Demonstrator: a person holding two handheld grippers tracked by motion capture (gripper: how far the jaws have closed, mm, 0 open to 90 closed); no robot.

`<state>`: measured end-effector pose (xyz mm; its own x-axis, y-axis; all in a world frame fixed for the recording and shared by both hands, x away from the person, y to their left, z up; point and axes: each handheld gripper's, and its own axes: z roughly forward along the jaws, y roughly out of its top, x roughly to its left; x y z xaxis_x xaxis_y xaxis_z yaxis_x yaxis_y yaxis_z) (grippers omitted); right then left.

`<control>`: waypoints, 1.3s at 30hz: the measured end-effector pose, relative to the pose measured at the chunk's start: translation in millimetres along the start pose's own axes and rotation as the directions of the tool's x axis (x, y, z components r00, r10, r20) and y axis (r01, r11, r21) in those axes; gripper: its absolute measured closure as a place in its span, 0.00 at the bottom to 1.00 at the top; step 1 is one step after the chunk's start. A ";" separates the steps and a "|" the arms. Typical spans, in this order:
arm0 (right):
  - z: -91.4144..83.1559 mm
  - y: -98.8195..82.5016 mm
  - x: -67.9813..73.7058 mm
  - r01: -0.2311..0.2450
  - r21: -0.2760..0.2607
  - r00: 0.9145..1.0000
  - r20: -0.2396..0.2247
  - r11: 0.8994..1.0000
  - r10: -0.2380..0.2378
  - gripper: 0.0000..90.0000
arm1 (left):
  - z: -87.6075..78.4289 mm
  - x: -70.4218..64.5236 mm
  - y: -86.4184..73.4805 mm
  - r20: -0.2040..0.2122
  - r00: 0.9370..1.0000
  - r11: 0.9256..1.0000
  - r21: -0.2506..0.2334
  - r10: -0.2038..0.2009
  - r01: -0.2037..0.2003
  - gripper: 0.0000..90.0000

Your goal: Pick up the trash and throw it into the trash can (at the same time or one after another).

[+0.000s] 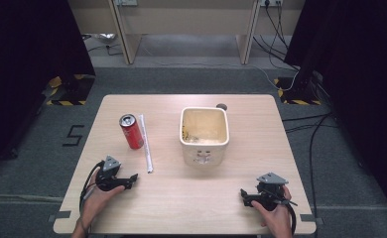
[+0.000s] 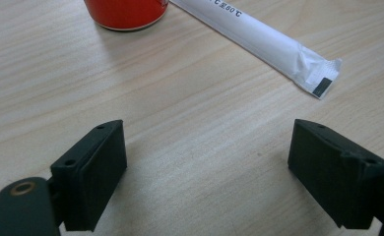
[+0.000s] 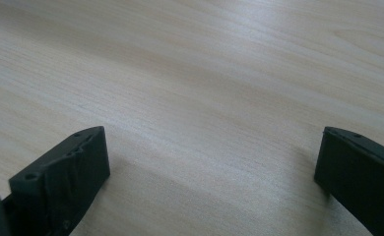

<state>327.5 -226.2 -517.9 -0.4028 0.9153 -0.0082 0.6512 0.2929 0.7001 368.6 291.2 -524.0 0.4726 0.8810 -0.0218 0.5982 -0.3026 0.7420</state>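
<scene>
The white wrapped straw lay on the tabletop just right of the red can, print on it ending "50 °C". Left tongs sat spread and empty near its near end; right tongs spread too, near right.

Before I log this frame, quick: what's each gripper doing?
Left gripper: open, holding nothing.
Right gripper: open, holding nothing.

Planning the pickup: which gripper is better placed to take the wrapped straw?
Left. The left gripper sits open just short of the wrapped straw; the right gripper is farther, beyond the tub.
</scene>
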 end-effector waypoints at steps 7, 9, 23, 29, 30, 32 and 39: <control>-0.3 0.1 -0.2 0.002 0.003 1.000 -0.001 1.000 -0.002 0.00 | 0.0 0.0 0.0 0.000 1.000 1.000 0.000 0.000 0.000 0.15; -0.2 0.1 -0.1 0.000 0.003 1.000 -0.001 1.000 0.000 0.00 | 0.0 0.0 0.0 0.000 1.000 1.000 0.000 -0.001 0.001 0.15; -0.2 0.1 -0.2 0.002 0.003 1.000 -0.001 1.000 -0.002 0.00 | -2.8 13.1 5.1 0.016 0.999 0.999 -0.029 -0.045 0.045 0.18; -0.3 0.2 -0.2 0.002 0.005 1.000 -0.001 1.000 -0.002 0.00 | -6.1 17.4 19.0 0.003 0.999 0.997 -0.052 -0.049 0.050 0.18; -0.2 0.1 -0.2 0.002 0.003 1.000 -0.001 1.000 -0.002 0.00 | -6.1 18.0 21.4 0.003 0.999 0.997 -0.058 -0.051 0.051 0.18; -0.2 0.1 -0.2 0.002 0.003 1.000 -0.001 1.000 -0.002 0.00 | -6.3 18.7 23.9 0.003 0.999 0.997 -0.060 -0.048 0.048 0.18; -0.2 0.1 -0.2 0.002 0.003 1.000 -0.001 1.000 -0.002 0.00 | -6.5 21.8 41.2 -0.006 0.999 0.995 -0.086 -0.051 0.051 0.18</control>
<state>327.5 -226.4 -517.7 -0.4048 0.9144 -0.0088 0.6523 0.2955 0.6980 399.4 300.3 -489.6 0.4374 0.8975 -0.0560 0.5635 -0.2251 0.7949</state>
